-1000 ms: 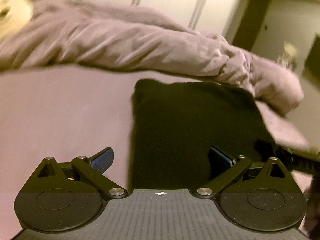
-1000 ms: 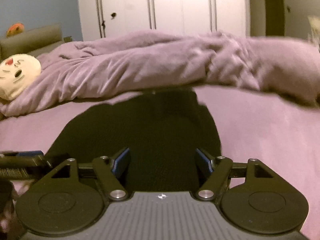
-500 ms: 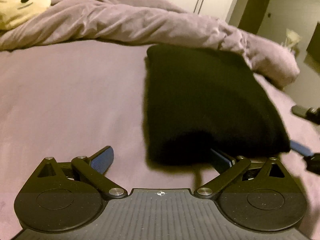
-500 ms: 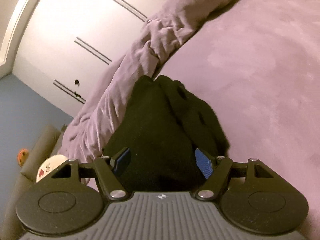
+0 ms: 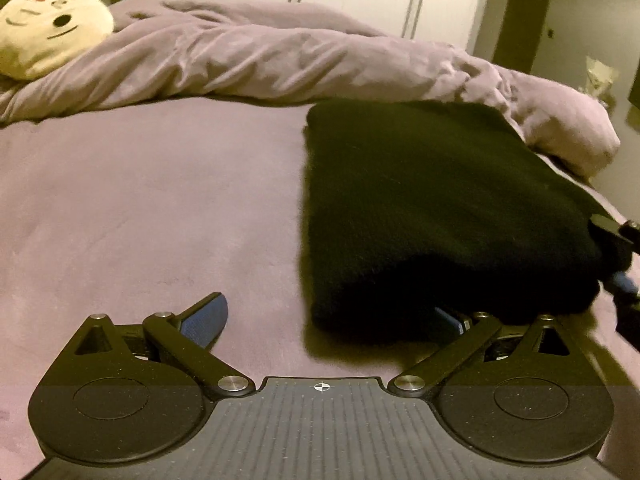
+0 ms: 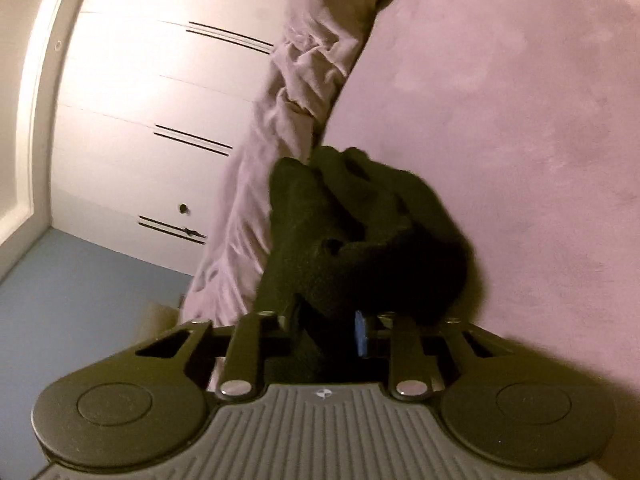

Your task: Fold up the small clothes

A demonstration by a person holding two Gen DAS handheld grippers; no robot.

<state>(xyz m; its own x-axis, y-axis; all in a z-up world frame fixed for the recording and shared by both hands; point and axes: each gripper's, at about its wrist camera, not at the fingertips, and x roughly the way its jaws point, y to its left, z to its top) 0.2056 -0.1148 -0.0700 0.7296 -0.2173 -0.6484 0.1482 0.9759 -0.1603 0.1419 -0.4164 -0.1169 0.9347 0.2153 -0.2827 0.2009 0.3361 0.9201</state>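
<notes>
Black garment (image 5: 440, 208), one, right tongs (image 6: 328, 332) closing on its edge, left tongs (image 5: 332, 316) spread wide, empty.

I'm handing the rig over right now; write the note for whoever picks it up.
Right tool: rolled on its side, jaws closing on the near right corner of the black garment, cloth between them.
Left tool: open, low at the garment's near edge; one finger lies under the cloth, nothing gripped.
Garment: flat, dark rectangle on the purple bed cover, far edge against the bunched duvet; looks already folded at least once.
Left: close the left tool on its corner, make the next fold, smooth it. The emoji pillow is well clear.
</notes>
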